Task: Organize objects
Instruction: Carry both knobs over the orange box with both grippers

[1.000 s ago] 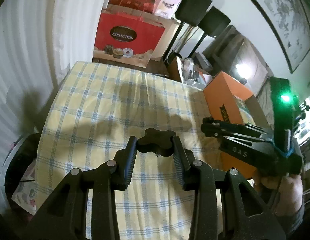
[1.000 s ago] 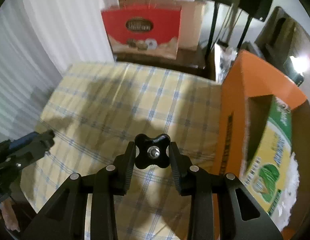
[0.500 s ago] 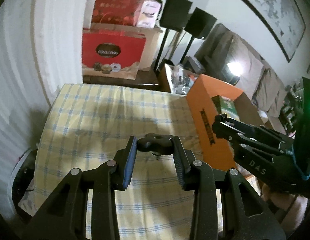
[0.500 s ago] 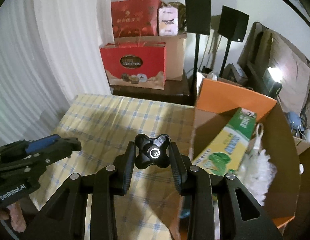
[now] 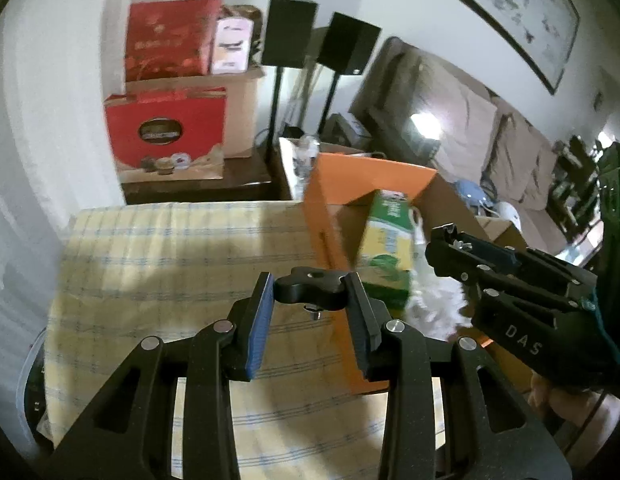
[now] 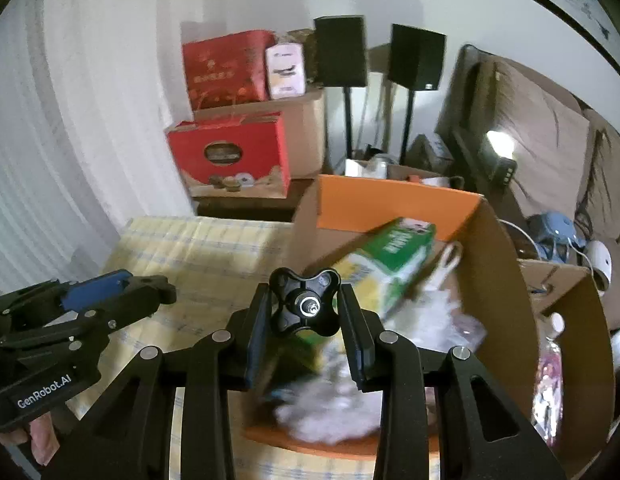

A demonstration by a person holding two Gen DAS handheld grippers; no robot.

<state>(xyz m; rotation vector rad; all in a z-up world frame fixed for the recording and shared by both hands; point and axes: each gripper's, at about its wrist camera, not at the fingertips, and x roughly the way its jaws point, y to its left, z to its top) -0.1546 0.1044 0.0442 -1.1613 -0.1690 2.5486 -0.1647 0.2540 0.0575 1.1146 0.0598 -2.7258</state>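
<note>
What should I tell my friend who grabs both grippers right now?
Left gripper: shut on a black four-lobed plastic knob, above the yellow checked tablecloth.
Right gripper: shut on a second black four-lobed knob, over the open orange cardboard box.
In the box: a green-and-yellow carton and a white fluffy duster.
Done: both knobs picked up.
Left: probably drop both into the box.

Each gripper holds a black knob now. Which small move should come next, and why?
Probably carry the right gripper slightly further over the orange box and lower it: its black knob already hangs above the open box, while the left gripper sits beside the box wall.
</note>
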